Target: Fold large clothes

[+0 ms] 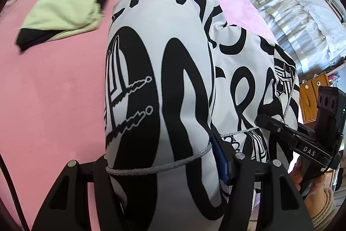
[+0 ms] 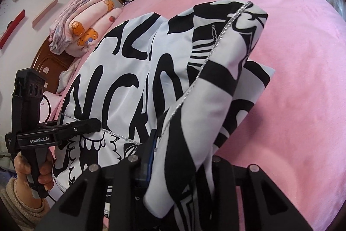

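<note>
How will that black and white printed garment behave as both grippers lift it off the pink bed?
The black-and-white printed garment probably hangs floppy: it drapes in soft folds between the left gripper and right gripper. It looks smooth, so it may slip if the grip loosens. Its silver trim lies slack, suggesting that loose edges will swing.

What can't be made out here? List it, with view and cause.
- Left tool pads: left wrist view, wrapped by the black-and-white garment.
- Right tool pads: right wrist view, buried in the same cloth.
- Garment type and full print: both views, bunched folds and bottom edge.
- Green folded garment: left wrist view, motion-blurred.
- Pink bed under the garment: covered.
</note>
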Action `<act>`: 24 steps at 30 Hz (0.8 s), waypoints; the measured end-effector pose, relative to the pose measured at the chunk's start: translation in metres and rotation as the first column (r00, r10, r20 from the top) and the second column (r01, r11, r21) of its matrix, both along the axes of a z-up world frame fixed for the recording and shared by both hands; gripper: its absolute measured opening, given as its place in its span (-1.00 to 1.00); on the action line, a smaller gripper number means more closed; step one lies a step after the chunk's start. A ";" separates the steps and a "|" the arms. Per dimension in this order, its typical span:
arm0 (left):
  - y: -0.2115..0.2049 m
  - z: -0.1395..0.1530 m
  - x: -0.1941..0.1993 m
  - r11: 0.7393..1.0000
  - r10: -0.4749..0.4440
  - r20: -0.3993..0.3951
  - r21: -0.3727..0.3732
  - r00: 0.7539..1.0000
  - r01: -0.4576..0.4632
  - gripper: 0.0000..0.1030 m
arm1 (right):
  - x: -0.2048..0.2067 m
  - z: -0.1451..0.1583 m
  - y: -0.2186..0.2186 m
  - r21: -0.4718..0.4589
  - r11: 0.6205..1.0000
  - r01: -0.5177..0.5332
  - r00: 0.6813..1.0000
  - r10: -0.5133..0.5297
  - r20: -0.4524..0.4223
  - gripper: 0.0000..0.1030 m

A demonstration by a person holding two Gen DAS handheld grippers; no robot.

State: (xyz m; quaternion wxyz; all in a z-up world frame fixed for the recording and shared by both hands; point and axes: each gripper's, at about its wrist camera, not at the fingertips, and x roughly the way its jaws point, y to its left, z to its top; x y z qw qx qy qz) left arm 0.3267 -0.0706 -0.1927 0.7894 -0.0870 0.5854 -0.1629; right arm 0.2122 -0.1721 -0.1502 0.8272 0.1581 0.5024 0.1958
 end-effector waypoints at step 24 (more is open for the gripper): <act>0.023 -0.006 -0.012 0.990 0.135 -0.039 0.053 0.990 -0.133 0.17 | 0.043 0.032 0.210 0.027 0.976 -0.215 0.977 0.215 -0.001 -0.46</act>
